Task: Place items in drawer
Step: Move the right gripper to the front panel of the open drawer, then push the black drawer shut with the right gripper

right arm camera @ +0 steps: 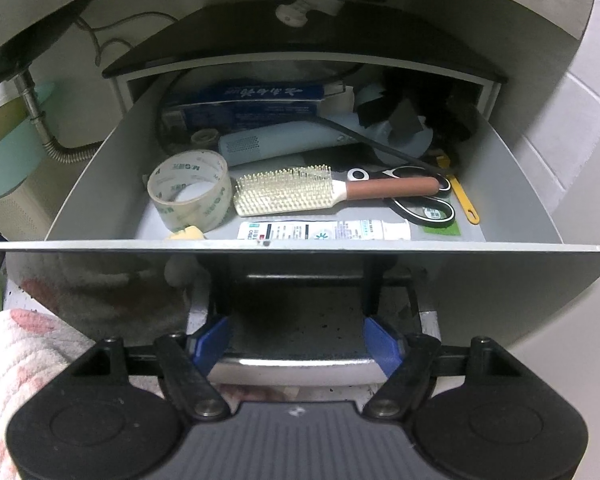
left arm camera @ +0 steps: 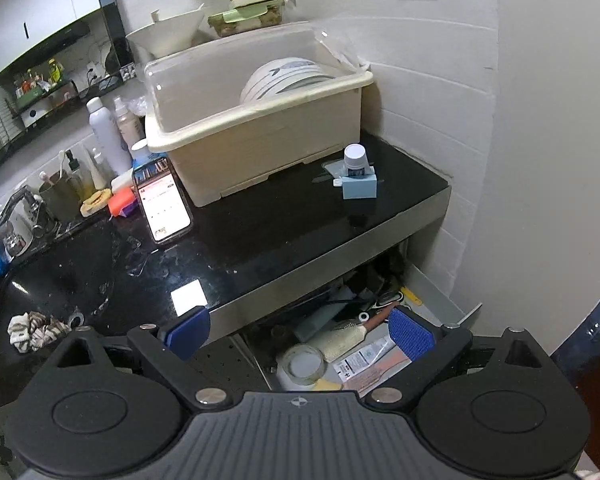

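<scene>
The grey drawer (right arm camera: 100, 184) stands pulled out under the black counter. Inside lie a tape roll (right arm camera: 190, 188), a hairbrush (right arm camera: 288, 194), scissors (right arm camera: 424, 204), a white tube (right arm camera: 324, 231) and a blue box (right arm camera: 244, 108). My right gripper (right arm camera: 300, 346) is low at the drawer front, its blue pads (right arm camera: 214, 344) closed on the chrome drawer handle (right arm camera: 300, 364). My left gripper (left arm camera: 300, 334) hovers open and empty over the counter edge and the open drawer (left arm camera: 440, 300). A small white-capped bottle (left arm camera: 355, 162) sits on a light blue box (left arm camera: 360, 188) on the counter.
On the black counter (left arm camera: 280, 232) stand a beige dish tub (left arm camera: 256, 140) with plates, a lit phone (left arm camera: 162, 200), bottles (left arm camera: 106, 132) and sponges by a sink tap (left arm camera: 16, 216). A tiled wall (left arm camera: 440, 100) closes the right side. A pipe (right arm camera: 36, 120) runs left of the drawer.
</scene>
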`<action>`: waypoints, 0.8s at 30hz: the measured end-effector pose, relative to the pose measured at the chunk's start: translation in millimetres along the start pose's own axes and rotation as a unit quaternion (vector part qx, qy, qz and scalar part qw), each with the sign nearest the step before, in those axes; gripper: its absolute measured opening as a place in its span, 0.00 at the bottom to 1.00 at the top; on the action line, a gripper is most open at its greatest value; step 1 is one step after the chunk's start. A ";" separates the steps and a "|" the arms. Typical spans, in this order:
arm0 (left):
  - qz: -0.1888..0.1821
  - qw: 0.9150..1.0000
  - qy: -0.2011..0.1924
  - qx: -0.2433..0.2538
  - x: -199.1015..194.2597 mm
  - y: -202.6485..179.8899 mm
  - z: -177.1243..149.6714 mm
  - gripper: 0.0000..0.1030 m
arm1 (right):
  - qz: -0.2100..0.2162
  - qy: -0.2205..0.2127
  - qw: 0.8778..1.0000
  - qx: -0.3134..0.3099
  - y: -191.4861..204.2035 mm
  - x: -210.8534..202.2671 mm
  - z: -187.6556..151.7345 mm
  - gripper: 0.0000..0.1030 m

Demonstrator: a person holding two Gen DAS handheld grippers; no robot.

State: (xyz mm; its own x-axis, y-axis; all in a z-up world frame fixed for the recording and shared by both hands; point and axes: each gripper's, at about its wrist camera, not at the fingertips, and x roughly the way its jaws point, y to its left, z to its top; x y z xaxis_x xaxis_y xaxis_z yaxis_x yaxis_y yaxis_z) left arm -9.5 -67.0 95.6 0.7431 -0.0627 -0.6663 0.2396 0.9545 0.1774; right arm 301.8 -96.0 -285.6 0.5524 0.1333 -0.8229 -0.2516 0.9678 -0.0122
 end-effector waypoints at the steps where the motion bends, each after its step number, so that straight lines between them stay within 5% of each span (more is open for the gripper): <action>1: -0.003 1.000 0.000 0.000 0.7 -0.6 0.9 0.95 | 0.000 0.001 1.000 0.000 -0.2 0.2 0.7 0.72; 8: -0.004 1.000 0.000 0.012 4.7 -13.2 8.7 0.95 | 0.000 0.005 1.000 0.002 -0.5 0.1 2.7 0.72; 13: -0.013 0.997 -0.058 0.047 0.7 -22.5 8.1 0.95 | 0.000 0.004 1.000 0.004 -0.4 1.2 4.5 0.72; 24: -0.050 0.998 -0.035 -0.003 47.2 -13.4 -25.0 0.95 | 0.001 -0.005 1.000 0.001 -2.0 5.5 3.0 0.72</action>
State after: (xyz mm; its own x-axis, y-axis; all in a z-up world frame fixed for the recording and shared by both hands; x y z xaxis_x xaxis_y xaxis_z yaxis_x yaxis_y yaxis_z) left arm 6.7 -75.5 43.6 0.7578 -0.1787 -0.6275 0.3114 0.9442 0.1071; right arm 307.7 -96.6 -288.4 0.5600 0.1369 -0.8171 -0.2503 0.9681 -0.0094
